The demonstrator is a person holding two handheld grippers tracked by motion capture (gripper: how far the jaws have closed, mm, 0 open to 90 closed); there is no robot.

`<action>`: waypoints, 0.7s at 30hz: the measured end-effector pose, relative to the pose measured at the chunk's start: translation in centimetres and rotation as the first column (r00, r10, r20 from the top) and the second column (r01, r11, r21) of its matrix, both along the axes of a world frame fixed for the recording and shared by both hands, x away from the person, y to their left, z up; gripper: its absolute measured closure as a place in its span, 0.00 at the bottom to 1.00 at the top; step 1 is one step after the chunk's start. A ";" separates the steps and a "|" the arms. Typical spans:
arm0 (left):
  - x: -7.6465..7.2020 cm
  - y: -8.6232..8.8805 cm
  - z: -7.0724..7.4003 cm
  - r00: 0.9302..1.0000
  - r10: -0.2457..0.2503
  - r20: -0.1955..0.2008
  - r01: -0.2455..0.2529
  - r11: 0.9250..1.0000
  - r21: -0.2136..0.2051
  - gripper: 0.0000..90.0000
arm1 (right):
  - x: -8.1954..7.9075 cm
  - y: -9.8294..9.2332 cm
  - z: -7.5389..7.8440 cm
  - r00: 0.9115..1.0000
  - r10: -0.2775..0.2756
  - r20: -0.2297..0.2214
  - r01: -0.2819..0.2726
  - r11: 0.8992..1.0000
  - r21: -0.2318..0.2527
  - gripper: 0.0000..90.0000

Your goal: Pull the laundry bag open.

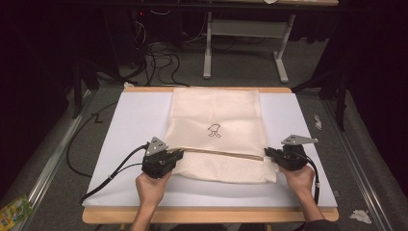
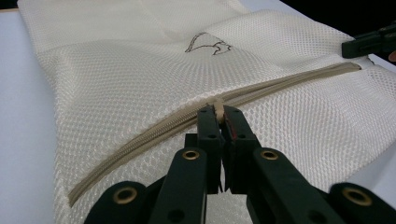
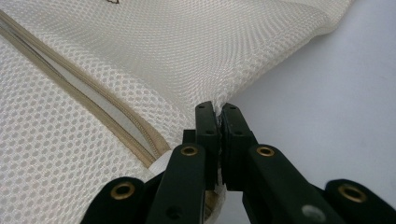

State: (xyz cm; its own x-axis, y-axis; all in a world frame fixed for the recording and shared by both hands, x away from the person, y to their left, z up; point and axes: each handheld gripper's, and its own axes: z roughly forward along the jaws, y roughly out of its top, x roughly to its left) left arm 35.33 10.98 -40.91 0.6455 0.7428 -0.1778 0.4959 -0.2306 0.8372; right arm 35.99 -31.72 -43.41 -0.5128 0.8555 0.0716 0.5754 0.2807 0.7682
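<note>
Left gripper point(image 2: 218, 112) — jaws clamped on zip pull point(image 2: 217, 108). Right gripper point(image 3: 218, 109) — jaws clamped on the near right edge of mesh bag point(image 1: 216, 132). Bag lies flat, mid-bench point(image 1: 134, 115), small printed figure point(image 1: 214, 130) beyond the zip.

The cream laundry bag point(image 2: 140, 70) is open-weave mesh cloth with a tan zipper point(image 2: 154, 130), lying on a smooth, matt white board point(image 1: 130, 115) edged in wood.
</note>
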 end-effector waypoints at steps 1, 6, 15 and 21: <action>0.0 0.0 0.0 1.000 0.000 0.000 0.000 1.000 0.000 0.97 | 0.0 0.0 0.0 1.000 -0.001 -0.001 0.001 1.000 0.002 0.98; 0.0 0.0 0.0 1.000 0.001 0.002 -0.001 1.000 0.010 0.97 | 0.0 0.0 0.0 1.000 0.004 0.000 -0.004 1.000 0.000 0.98; -0.1 1.3 0.5 0.999 0.035 0.010 -0.035 0.999 0.020 0.97 | -0.2 -0.4 0.2 1.000 -0.006 0.004 0.006 1.000 -0.006 0.98; -0.1 2.2 0.4 0.998 0.055 0.005 -0.055 0.998 0.016 0.97 | -0.2 -0.4 0.1 1.000 -0.010 -0.007 0.010 1.000 -0.005 0.98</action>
